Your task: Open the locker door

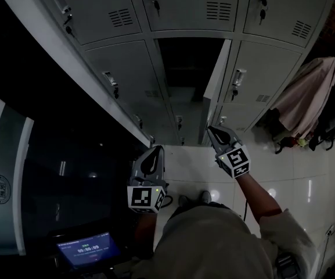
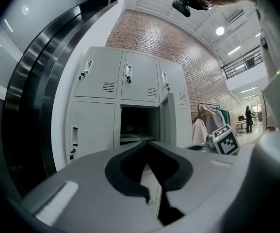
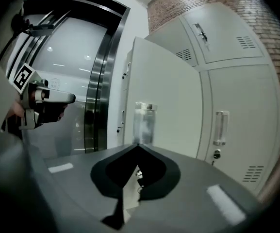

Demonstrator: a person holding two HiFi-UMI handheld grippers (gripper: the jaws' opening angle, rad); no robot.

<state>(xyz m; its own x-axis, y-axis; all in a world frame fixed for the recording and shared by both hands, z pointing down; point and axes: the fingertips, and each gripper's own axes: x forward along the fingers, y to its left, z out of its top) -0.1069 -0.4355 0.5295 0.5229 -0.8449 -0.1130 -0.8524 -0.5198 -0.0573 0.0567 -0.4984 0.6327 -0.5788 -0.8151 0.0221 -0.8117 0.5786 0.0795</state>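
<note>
The grey locker bank [image 1: 126, 57] has one middle door [image 1: 216, 80] swung out, edge-on to me, with its dark compartment [image 1: 187, 63] exposed. My right gripper [image 1: 211, 130] is at that door's lower edge. In the right gripper view its jaws [image 3: 138, 144] meet tip to tip with nothing between them, just below the door's clear handle [image 3: 144, 123] on the pale door face [image 3: 164, 81]. My left gripper [image 1: 155, 150] hangs lower and further left, away from the lockers, jaws shut and empty [image 2: 148, 142]. The left gripper view looks at the open compartment [image 2: 137, 125].
A dark glass wall with a curved pillar [image 1: 4, 179] runs along the left. A small lit screen [image 1: 89, 250] sits by my left side. Clothes hang on a rack [image 1: 309, 95] to the right of the lockers. The neighbouring locker's handle [image 3: 220, 127] is right of the open door.
</note>
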